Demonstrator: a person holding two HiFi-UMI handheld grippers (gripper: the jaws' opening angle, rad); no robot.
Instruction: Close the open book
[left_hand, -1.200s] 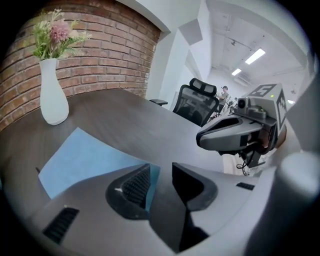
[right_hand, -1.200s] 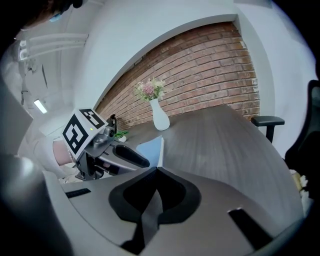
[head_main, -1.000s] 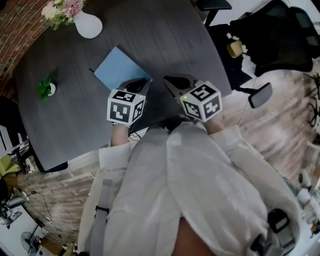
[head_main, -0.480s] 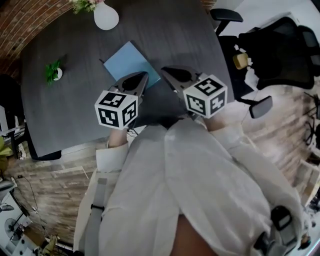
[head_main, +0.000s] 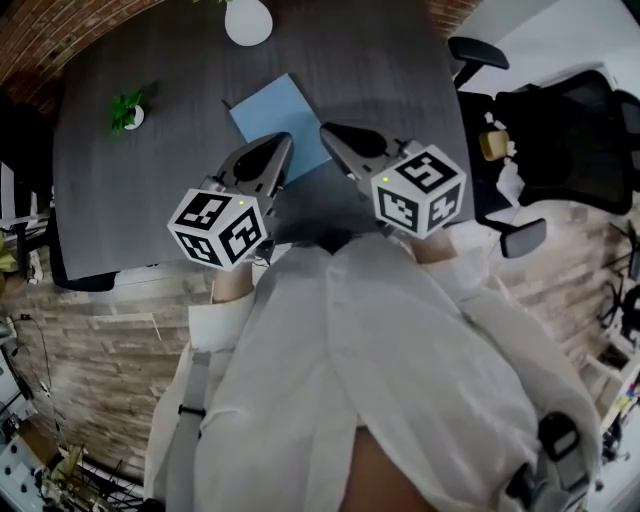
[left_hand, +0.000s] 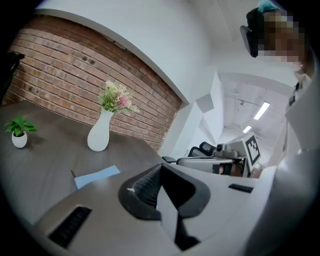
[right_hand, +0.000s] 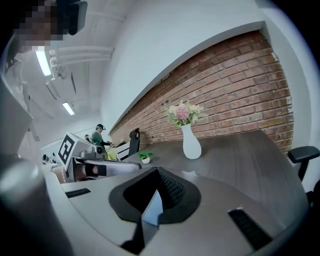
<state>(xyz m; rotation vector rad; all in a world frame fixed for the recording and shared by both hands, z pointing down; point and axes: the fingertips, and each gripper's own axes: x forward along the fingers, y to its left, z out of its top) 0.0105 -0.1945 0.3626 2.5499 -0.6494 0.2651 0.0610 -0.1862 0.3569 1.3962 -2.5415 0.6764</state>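
The book (head_main: 282, 112) reads to me as shut. It lies flat on the table (head_main: 150, 210) with its pale blue cover up and no pages showing. It sits just beyond both gripper tips and touches neither.

The left gripper (head_main: 277, 150) has just closed its jaws the last little way, and they meet with nothing between them. The right gripper (head_main: 335, 140) has its jaws pressed together and is empty as well. Both hover over the near part of the table, lifted off the surface and pointing out across it rather than down at the book.

So I judge the closing itself done, with nothing left for the jaws to do on the cover (though from here I can't see the page edge well enough to swear no leaf is caught or sticking out).

The vase (head_main: 248, 20) and the plant (head_main: 127, 108) stand apart from the book on the far side.
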